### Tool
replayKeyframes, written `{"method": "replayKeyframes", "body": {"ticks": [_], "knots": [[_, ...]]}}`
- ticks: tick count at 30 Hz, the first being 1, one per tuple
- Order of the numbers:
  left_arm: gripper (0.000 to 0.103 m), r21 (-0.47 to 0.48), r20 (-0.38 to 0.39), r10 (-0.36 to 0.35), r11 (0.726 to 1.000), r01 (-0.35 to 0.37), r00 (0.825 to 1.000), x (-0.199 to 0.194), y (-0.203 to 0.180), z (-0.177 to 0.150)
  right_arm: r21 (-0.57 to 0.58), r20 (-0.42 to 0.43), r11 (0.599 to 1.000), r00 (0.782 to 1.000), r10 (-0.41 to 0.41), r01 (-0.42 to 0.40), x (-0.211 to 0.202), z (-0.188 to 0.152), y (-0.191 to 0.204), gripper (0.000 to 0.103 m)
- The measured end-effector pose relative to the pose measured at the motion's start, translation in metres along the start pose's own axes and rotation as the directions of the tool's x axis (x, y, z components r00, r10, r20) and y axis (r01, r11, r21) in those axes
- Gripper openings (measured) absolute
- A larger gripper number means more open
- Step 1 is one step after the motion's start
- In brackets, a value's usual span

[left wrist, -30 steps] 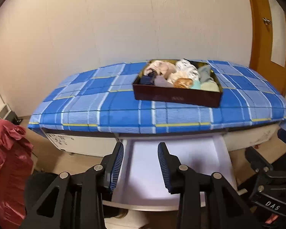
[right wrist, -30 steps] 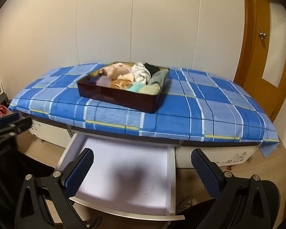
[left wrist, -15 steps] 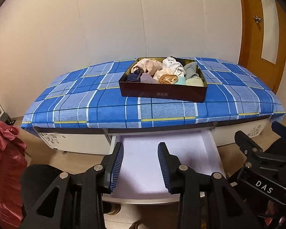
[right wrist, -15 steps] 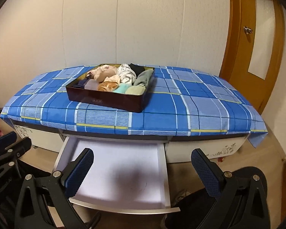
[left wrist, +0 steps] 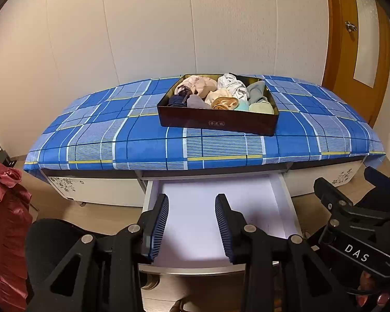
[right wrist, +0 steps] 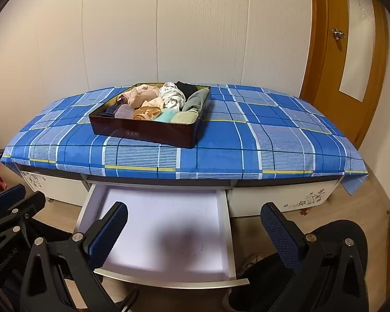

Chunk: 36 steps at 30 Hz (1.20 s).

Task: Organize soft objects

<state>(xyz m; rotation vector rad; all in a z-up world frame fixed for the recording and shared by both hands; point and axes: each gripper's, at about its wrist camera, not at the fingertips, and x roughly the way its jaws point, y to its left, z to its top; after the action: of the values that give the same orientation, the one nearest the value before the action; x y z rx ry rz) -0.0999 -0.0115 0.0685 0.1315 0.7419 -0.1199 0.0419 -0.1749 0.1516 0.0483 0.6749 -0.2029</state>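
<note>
Both jaws stand apart, gripping nothing: left gripper [left wrist: 191, 223] narrowly, right gripper [right wrist: 195, 234] wide. The rolled garments [left wrist: 218, 96] fill the box [left wrist: 218, 124]; a loose pinch risks snagging neighbours, unrolling them.

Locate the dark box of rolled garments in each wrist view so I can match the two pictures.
Left wrist: dark box sits right of centre on the plaid cover.
Right wrist: dark box sits left of centre.
Shared landmark: open white drawer below the cover.
</note>
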Motion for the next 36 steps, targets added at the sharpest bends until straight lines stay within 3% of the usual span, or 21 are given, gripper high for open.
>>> {"method": "replayKeyframes", "body": {"ticks": [36], "knots": [[0.037, -0.012, -0.032, -0.041, 0.999, 0.041, 0.999, 0.0057, 0.0003, -0.0015, 0.005, -0.038, 1.000, 0.999, 0.002, -0.002, 0.0061, -0.0026, 0.0046, 0.103]]}}
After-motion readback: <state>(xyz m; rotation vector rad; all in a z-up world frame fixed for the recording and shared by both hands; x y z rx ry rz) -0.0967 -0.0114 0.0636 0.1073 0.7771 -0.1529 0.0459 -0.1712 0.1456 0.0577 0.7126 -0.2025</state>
